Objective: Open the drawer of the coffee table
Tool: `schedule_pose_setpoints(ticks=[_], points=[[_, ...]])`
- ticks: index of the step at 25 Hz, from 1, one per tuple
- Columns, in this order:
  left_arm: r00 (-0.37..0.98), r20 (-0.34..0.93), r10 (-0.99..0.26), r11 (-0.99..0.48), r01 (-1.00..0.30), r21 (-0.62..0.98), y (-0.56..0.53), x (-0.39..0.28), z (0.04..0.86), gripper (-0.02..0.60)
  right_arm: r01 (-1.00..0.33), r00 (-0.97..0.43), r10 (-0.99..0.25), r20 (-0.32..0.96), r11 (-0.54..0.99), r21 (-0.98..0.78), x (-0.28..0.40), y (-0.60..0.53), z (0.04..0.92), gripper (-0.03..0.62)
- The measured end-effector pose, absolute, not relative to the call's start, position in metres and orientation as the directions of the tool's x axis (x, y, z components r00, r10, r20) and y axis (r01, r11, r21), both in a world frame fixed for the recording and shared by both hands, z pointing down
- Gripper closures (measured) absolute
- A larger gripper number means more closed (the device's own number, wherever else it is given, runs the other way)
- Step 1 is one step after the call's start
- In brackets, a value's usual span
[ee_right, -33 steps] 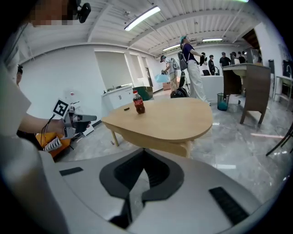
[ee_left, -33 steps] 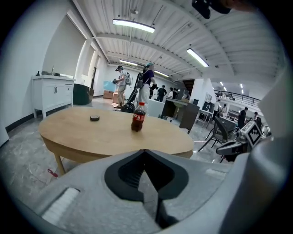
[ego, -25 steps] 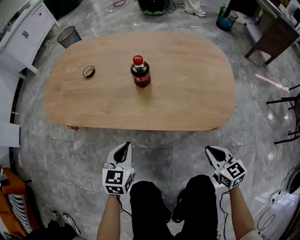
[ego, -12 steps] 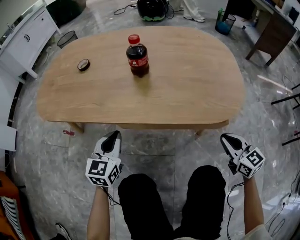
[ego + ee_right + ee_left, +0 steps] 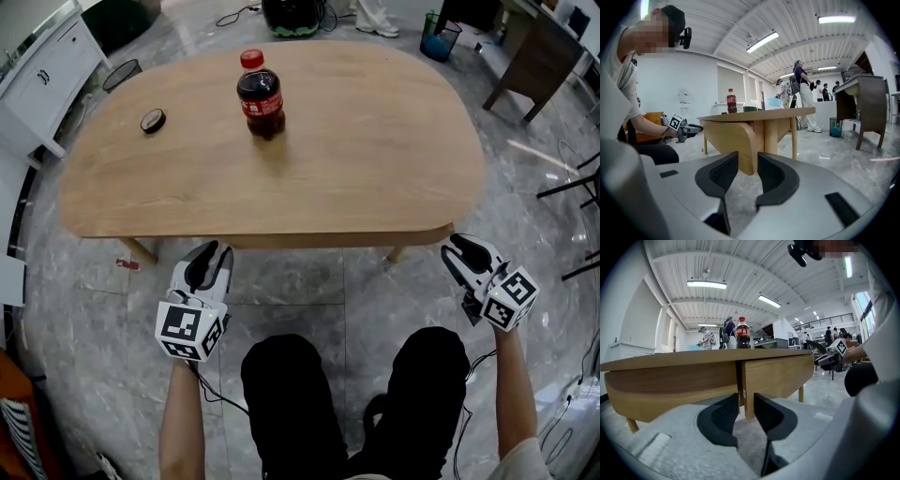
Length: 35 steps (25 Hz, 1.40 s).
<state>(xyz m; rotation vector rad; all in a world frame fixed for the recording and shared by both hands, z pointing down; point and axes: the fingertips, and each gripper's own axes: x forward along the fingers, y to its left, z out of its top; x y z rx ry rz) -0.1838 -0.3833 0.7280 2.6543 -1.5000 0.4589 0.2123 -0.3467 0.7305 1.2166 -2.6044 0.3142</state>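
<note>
A grey marbled floor (image 5: 309,291) spreads under one oval wooden worktop (image 5: 375,169), with one white cabinet (image 5: 37,75) off to the left. Two claws hover low before the worktop's near rim, well apart, one on either side of the person's two black-trousered knees. The left claw (image 5: 208,253) (image 5: 746,401) has just been opening; its jaws stand released with nothing between them. The drawer (image 5: 778,373), one flat wooden panel under the rim, is closed just ahead of it, its left edge lined up with the gap between the jaws, untouched. The right claw (image 5: 457,246) (image 5: 747,161) has also just been opening and is released and empty, facing the worktop's curved right end. One red-capped cola bottle (image 5: 260,94) stands upright far ahead of the left claw and slightly right; one small dark disc (image 5: 153,120) lies ahead and to its left.
</note>
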Motion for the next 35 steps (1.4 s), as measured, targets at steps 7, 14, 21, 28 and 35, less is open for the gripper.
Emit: schedule_pose_setpoints(ticks=[7,14,21,28,35], points=[[0.524,0.262,-0.81,-0.551,-0.834,-0.037,-0.39,-0.172,0.72,0.451,-0.754,-0.637,-0.696,0.332,0.652,-0.079,0.209,-0.361,0.74,0.399],[0.52,0.257,-0.815,-0.54,-0.842,-0.008,-0.39,-0.17,0.721,0.451,-0.723,-0.668,-0.668,0.33,0.687,-0.075,0.191,-0.367,0.743,0.39],[0.474,0.249,-0.845,-0.491,-0.871,-0.007,-0.393,-0.169,0.722,0.452,-0.744,-0.641,-0.691,0.334,0.666,-0.052,0.185,-0.376,0.743,0.387],[0.466,0.29,-0.836,-0.499,-0.865,-0.05,-0.392,-0.17,0.725,0.451,-0.754,-0.623,-0.69,0.368,0.655,-0.049,0.184,-0.376,0.747,0.385],[0.499,0.271,-0.823,-0.522,-0.853,-0.015,-0.392,-0.167,0.723,0.451,-0.736,-0.64,-0.669,0.377,0.675,-0.052,0.184,-0.374,0.744,0.385]])
